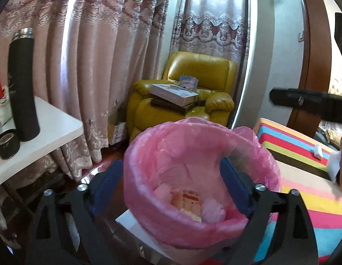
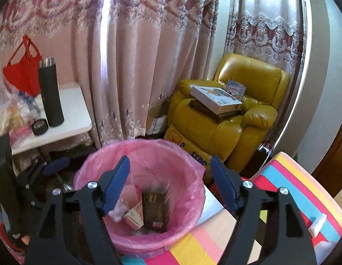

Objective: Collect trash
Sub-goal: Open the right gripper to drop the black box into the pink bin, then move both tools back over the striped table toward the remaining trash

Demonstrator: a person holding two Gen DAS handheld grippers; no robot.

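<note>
At the bottom of each wrist view, both the left gripper [image 1: 172, 176] and the right gripper [image 2: 168, 176] are seen spread wide, with nothing held. Just beyond them, at lower centre, a bin [image 1: 148, 165] lined in pink is seen, with trash [image 2: 154, 207] lying inside. Farther back, right of centre, a yellow armchair [image 2: 215, 123] is set before curtains [image 2: 131, 55].

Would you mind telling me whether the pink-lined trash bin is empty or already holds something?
Not empty: the trash bin holds a small carton and other packaging at its bottom.
</note>
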